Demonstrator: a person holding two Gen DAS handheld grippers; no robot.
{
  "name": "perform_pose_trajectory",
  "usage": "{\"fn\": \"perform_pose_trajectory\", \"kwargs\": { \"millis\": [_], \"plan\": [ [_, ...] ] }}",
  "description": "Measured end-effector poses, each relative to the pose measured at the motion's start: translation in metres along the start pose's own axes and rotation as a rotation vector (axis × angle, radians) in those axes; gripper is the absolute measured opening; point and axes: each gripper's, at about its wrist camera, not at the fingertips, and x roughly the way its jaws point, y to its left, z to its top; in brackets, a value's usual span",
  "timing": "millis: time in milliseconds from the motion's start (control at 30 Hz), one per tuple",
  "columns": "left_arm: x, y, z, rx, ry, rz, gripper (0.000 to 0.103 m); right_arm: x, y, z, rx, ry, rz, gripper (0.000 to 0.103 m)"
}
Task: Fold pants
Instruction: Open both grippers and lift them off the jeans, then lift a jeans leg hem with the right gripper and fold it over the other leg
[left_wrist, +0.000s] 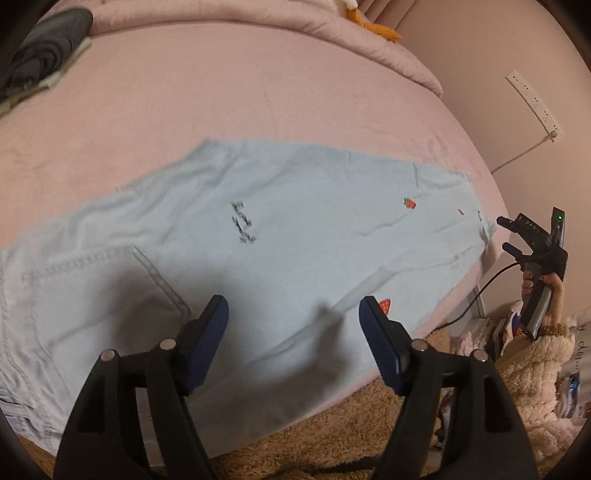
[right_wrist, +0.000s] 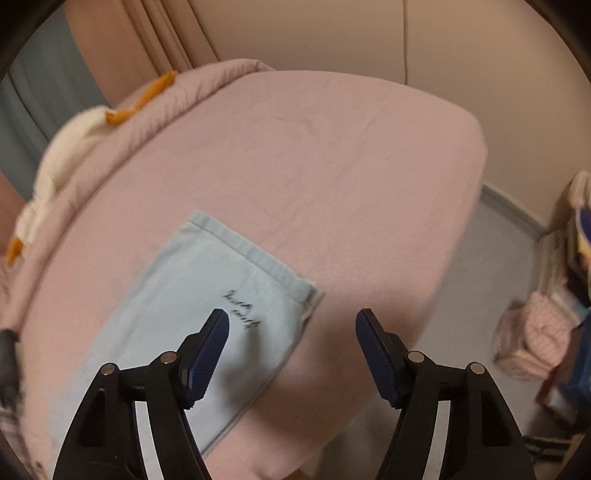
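Light blue pants lie flat along the near edge of a pink bed, with small red strawberry patches and dark script on them. My left gripper is open and empty, hovering above the pants' middle part. The right gripper shows in the left wrist view, held in a hand just past the pants' right end. In the right wrist view the right gripper is open and empty above the hem end of the pants.
A dark folded garment lies at the bed's far left. A rolled pink duvet with a white and orange plush runs along the far side. A wall power strip, its cable, stacked books and a pink bag are on the right.
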Motion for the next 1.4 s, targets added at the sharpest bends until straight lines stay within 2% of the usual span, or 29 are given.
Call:
{"fn": "perform_pose_trajectory", "kwargs": {
  "millis": [100,200,300,400,467,533,567,600,667,767,900,1033,1100,1200,1300,1400],
  "plan": [
    [0.012,0.004,-0.006,-0.015,0.039,-0.002,0.074,0.007,-0.001,-0.003,0.016,0.031,0.051,0.071],
    [0.013,0.007,-0.007,-0.032,0.027,-0.015,0.076,0.022,0.002,-0.007,0.014,0.066,0.055,0.070],
    [0.013,0.012,-0.007,-0.061,0.027,-0.034,0.079,0.038,0.006,-0.009,0.032,0.105,0.105,0.070],
    [0.012,0.012,-0.006,-0.061,0.025,-0.035,0.082,0.048,0.016,-0.007,0.028,0.080,0.068,0.069],
    [0.013,0.010,-0.007,-0.059,0.023,-0.034,0.085,0.050,0.024,-0.005,0.012,0.063,0.035,0.056],
    [0.014,0.007,-0.007,-0.062,0.023,-0.029,0.085,0.055,0.030,-0.002,0.004,0.045,0.003,0.035],
    [0.012,0.007,-0.006,-0.063,0.024,-0.028,0.085,0.054,0.030,0.001,0.005,0.040,-0.004,0.028],
    [0.012,0.007,-0.006,-0.067,0.026,-0.027,0.084,0.053,0.029,0.005,0.008,0.034,-0.006,0.010],
    [0.010,0.008,-0.005,-0.070,0.026,-0.028,0.084,0.041,0.033,0.009,0.002,0.014,0.005,0.009],
    [0.007,0.006,-0.004,-0.058,0.024,-0.023,0.084,0.003,0.049,0.013,-0.087,-0.098,0.040,0.008],
    [0.002,0.001,0.000,-0.035,-0.007,-0.003,0.083,-0.075,0.099,0.003,-0.290,-0.236,0.196,0.008],
    [-0.011,0.001,0.004,-0.010,-0.070,-0.001,0.083,-0.123,0.150,-0.028,-0.493,-0.285,0.320,0.008],
    [-0.014,0.003,0.006,-0.008,-0.090,0.002,0.083,-0.129,0.171,-0.047,-0.567,-0.263,0.362,0.008],
    [-0.018,0.008,0.007,-0.022,-0.104,0.004,0.083,-0.120,0.202,-0.084,-0.667,-0.175,0.436,0.008],
    [-0.020,0.012,0.007,-0.023,-0.111,0.013,0.083,-0.092,0.230,-0.127,-0.755,-0.046,0.478,0.008],
    [-0.023,0.013,0.006,-0.020,-0.122,0.020,0.083,-0.064,0.239,-0.160,-0.783,0.091,0.494,0.008]
  ]
}}
